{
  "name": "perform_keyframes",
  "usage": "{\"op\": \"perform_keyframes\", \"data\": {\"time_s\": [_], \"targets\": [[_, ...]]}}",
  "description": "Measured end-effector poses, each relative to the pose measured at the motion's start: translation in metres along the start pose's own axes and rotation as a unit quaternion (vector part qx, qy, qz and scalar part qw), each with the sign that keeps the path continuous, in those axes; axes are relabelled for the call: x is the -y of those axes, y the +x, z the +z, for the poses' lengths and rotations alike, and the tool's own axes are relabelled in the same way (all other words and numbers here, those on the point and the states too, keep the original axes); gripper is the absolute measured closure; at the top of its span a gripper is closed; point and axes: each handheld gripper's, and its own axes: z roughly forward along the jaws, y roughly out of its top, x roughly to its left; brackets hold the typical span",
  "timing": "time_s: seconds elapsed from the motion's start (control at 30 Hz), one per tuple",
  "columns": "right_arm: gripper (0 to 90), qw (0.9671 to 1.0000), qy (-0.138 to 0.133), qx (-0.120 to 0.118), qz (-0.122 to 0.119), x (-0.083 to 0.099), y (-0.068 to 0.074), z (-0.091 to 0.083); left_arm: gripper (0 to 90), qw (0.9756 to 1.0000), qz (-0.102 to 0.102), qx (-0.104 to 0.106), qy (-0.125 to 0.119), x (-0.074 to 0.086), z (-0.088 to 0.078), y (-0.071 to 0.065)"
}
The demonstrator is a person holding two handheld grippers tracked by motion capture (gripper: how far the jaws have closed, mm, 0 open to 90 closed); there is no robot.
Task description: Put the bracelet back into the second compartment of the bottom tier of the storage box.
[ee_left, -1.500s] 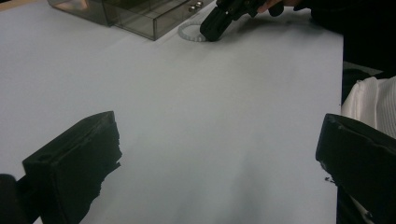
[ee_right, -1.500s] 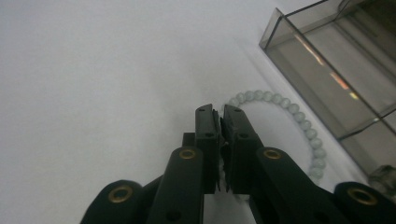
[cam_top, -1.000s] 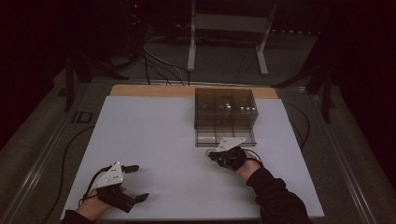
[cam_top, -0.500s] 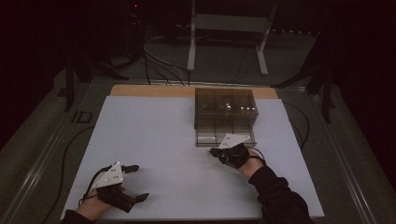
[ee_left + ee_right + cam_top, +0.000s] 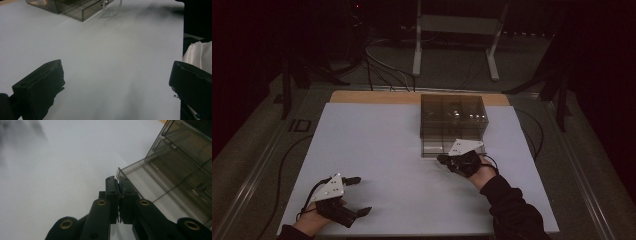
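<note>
A smoke-tinted clear drawer box [image 5: 453,116] stands on the white table top [image 5: 377,150], right of the middle. Its bottom left drawer [image 5: 435,148] is pulled out toward me. My right gripper [image 5: 443,159] hovers at that drawer's front edge, shut. In the right gripper view the pads of the right gripper [image 5: 118,181] press flat together with nothing seen between them, just above the drawer's near corner [image 5: 140,180]. My left gripper [image 5: 360,195] rests at the near left of the table, open and holding nothing. The left gripper [image 5: 117,71] has bare table between its jaws, and the drawer [image 5: 80,11] is far off.
A wooden strip [image 5: 372,97] edges the table's far side. Behind it stand a metal frame's legs [image 5: 417,50] among floor cables. A white cloth [image 5: 197,52] lies past the table edge in the left gripper view. The room around is dark.
My right gripper has risen a little and drifted slightly right at the drawer front, still shut. The left gripper has not moved.
</note>
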Motion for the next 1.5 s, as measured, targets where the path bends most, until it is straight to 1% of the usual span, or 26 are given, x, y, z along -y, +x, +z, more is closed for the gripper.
{"op": "perform_keyframes", "data": {"time_s": [0.53,0.73,0.93,1.1,1.27,1.5], "targets": [[87.7,0.9998,-0.02,0.002,0.001,-0.011,0.001,-0.014,0.1,1.0,-0.002,0.001,-0.001,0.0,0.0,0.0],[87.7,0.9996,-0.027,0.008,-0.004,-0.015,0.001,-0.021,0.2,1.0,0.0,0.001,0.002,0.0,0.001,0.0],[87.7,0.9994,-0.034,0.011,-0.004,-0.019,-0.001,-0.027,0.1,1.0,-0.001,-0.001,0.002,0.0,0.001,0.0],[87.6,0.9989,-0.044,0.014,-0.004,-0.024,-0.003,-0.033,0.2,1.0,0.0,-0.002,0.002,0.0,0.001,0.0],[87.7,0.9988,-0.046,0.016,-0.008,-0.028,-0.004,-0.037,0.1,1.0,0.0,0.0,0.002,0.0,0.001,0.0],[87.7,0.9986,-0.049,0.02,-0.006,-0.032,-0.009,-0.041,0.1,1.0,0.0,0.0,0.002,0.0,0.001,0.0]]}}
